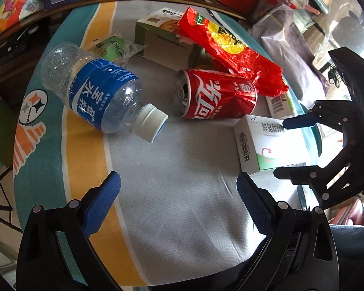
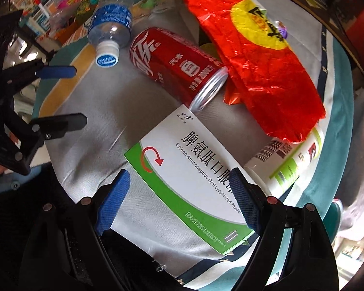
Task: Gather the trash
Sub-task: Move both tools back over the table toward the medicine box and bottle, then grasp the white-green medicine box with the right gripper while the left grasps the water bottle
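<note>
Both wrist views look steeply down, close, sharing the red can [image 1: 216,94], apparently from opposite sides.

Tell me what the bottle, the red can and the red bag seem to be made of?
Water bottle: clear, glossy thin plastic; you see through it, white ribbed cap.
Cola can: probably aluminium; bare silvery rim, dented printed wall.
Red snack bag: shiny foil-like film, likely metallised plastic; sharp creases glint.

Black tongs [image 1: 178,202] — blue ribbed pads [image 1: 102,206]
</note>
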{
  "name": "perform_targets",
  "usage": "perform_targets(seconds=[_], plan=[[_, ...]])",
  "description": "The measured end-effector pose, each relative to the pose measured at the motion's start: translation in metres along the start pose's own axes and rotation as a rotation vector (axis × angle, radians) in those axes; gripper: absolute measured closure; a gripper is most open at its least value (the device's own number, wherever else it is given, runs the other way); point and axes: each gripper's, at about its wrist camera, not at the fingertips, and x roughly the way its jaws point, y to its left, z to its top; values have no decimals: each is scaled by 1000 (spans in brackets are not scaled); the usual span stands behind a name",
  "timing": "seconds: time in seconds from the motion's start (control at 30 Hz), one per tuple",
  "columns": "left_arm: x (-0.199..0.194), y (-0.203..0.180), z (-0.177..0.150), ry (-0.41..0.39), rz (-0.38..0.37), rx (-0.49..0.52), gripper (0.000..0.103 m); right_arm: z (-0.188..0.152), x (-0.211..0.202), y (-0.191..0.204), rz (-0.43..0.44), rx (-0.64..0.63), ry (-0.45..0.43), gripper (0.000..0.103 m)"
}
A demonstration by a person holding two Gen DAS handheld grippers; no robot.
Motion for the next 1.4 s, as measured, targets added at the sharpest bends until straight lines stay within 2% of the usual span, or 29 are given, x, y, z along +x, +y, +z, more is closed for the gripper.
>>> perform_targets(seconds=[0.07, 0.2, 0.4, 0.53, 0.73, 0.87, 1.1, 1.17, 1.27, 1.4], plan=[[-1, 3, -2, -3, -1, -5, 7, 4, 5, 7, -24, -80, 28, 15], [0, 5, -4, 2, -3, -17, 7, 16, 15, 19, -89, -212, 74, 13], [2, 9, -3, -10, 17, -29, 7, 24, 36, 21, -109, -257, 130, 13], [3, 16, 1, -9, 14, -43, 7, 19, 36, 27, -99, -227, 82, 21], [2, 15, 2, -16, 17, -36, 7, 21, 23, 39, -95, -194, 48, 23], [-3, 17, 4, -32, 24, -47, 7, 23, -1, 42, -100, -180, 21, 24], [-22, 54, 15, -94, 44, -216, 7, 33, -46, 33, -118, -87, -74, 25], [-25, 62, 26, -107, 50, -246, 7, 35, -53, 27, -123, -42, -100, 25], [-24, 67, 46, -112, 81, -266, 7, 54, -59, 7, -130, 44, -140, 25], [-21, 80, 73, -119, 104, -333, 7, 54, -68, -8, -103, 159, -186, 25]])
